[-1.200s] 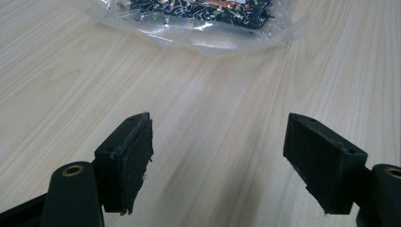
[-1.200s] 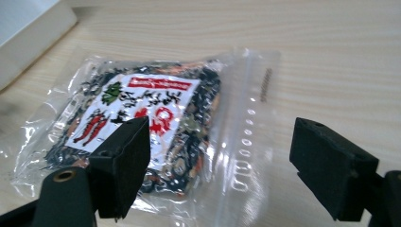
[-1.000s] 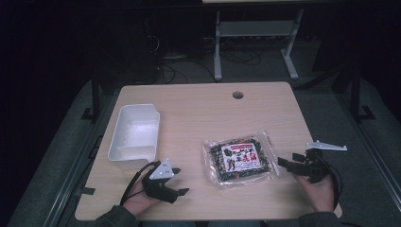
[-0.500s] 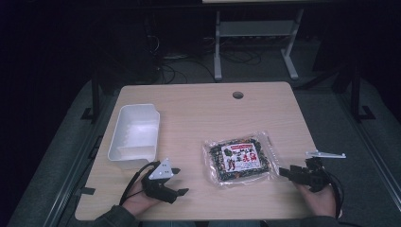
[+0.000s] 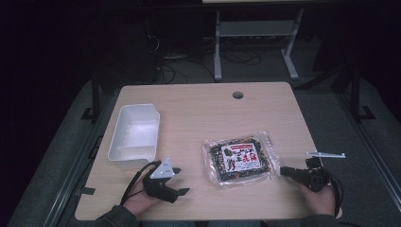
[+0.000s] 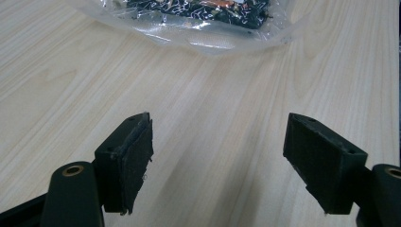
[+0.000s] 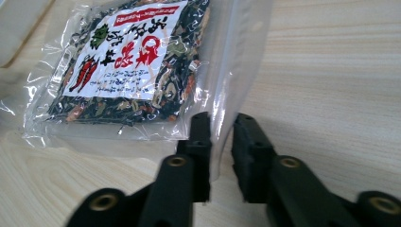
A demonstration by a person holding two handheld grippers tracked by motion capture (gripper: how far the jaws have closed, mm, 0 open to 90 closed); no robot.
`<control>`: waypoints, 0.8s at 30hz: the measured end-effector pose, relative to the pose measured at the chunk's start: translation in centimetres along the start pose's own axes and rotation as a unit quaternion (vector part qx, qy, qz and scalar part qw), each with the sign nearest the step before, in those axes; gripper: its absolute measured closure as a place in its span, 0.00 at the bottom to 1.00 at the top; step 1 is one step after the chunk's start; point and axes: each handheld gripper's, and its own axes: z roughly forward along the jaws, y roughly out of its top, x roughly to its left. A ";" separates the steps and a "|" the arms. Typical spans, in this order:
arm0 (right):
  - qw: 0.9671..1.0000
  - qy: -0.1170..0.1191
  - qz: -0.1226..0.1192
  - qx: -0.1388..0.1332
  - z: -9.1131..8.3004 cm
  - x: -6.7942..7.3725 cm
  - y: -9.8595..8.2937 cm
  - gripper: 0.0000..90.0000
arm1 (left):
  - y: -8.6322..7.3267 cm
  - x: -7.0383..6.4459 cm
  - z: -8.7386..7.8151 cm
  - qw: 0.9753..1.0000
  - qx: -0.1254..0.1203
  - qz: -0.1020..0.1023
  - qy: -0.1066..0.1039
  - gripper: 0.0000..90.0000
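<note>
A clear bag of dark dried food with a white and red label (image 5: pixel 239 158) lies flat on the wooden table, right of centre. My right gripper (image 5: pixel 283 170) is at the bag's right edge. In the right gripper view its jaws (image 7: pixel 222 119) are closed to a narrow gap, with the bag's (image 7: pixel 127 61) clear plastic margin between them. My left gripper (image 5: pixel 180 180) rests near the front edge, left of the bag and apart from it. It is wide open (image 6: pixel 218 120) over bare wood, and the bag (image 6: pixel 203 14) lies ahead of it.
A white rectangular tray (image 5: pixel 135 135) stands at the table's left, and its corner (image 7: pixel 19 23) appears in the right gripper view. A cable hole (image 5: pixel 238 95) sits near the far edge. Bare wood lies between tray and bag.
My right gripper has drawn back toward the person and its jaws have narrowed around the bag's clear edge. The left gripper and the bag have stayed put.
</note>
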 end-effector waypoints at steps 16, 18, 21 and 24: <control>0.998 0.026 -0.038 -0.038 -2.0 1.0 1.8 1.00 | 1.4 0.7 0.5 1.000 -0.013 -0.018 -0.020 0.28; 0.998 0.028 -0.044 -0.043 -2.4 1.2 2.0 1.00 | 1.7 0.8 0.7 0.999 -0.010 -0.023 -0.023 0.28; 0.996 0.037 -0.064 -0.053 -3.5 1.8 2.8 1.00 | 2.3 1.2 1.1 0.999 -0.012 -0.028 -0.028 0.28; 0.993 0.046 -0.093 -0.057 -5.0 2.6 3.9 1.00 | 3.2 1.3 1.6 0.999 -0.018 -0.028 -0.028 0.28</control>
